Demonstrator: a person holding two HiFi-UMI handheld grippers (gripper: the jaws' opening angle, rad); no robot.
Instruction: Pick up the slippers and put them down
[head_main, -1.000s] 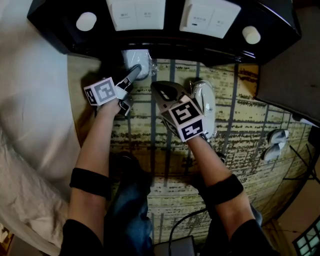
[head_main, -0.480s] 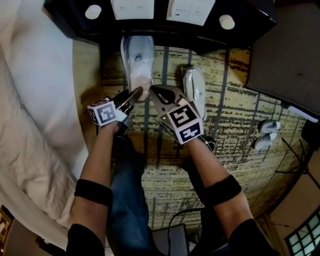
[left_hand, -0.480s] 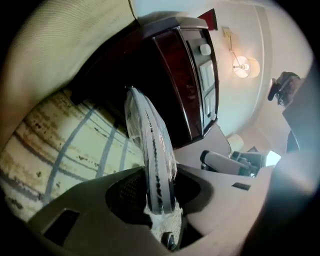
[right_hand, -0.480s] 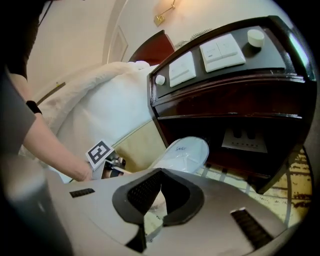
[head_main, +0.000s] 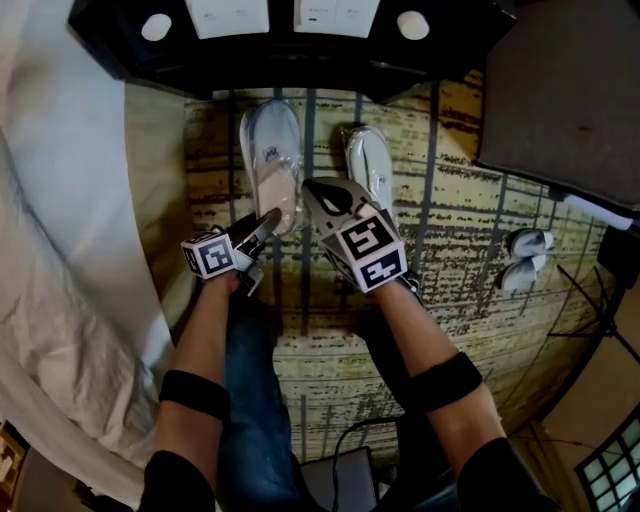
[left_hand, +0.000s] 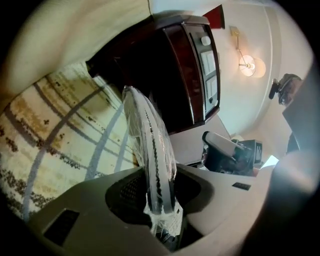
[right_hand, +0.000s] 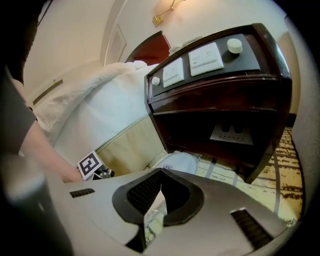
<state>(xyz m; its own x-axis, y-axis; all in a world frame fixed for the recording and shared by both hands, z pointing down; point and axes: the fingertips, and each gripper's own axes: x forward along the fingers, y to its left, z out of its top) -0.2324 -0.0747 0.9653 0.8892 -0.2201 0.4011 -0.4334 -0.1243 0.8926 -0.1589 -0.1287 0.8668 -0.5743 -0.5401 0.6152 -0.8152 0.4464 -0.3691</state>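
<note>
Two white slippers in clear plastic wrap lie on the patterned carpet in front of the nightstand. My left gripper (head_main: 268, 218) (left_hand: 159, 192) is shut on the heel end of the left slipper (head_main: 270, 160) (left_hand: 147, 135), which shows edge-on between the jaws. The right slipper (head_main: 371, 168) lies just right of my right gripper (head_main: 322, 190) (right_hand: 156, 202). That gripper is shut, with a thin flap of clear wrap (right_hand: 154, 217) pinched in the jaws; it seems to belong to the right slipper. The left slipper's toe (right_hand: 176, 162) shows past those jaws.
A dark nightstand (head_main: 300, 55) with switch panels stands ahead. White bedding (head_main: 70, 240) fills the left side. Another pair of slippers (head_main: 520, 258) sits on the carpet at the right, below a dark piece of furniture (head_main: 560, 90). The person's legs are under my arms.
Both grippers have drawn back from the nightstand toward the person. The left slipper has come out from under the nightstand into full view; the right slipper has shifted with the right gripper.
</note>
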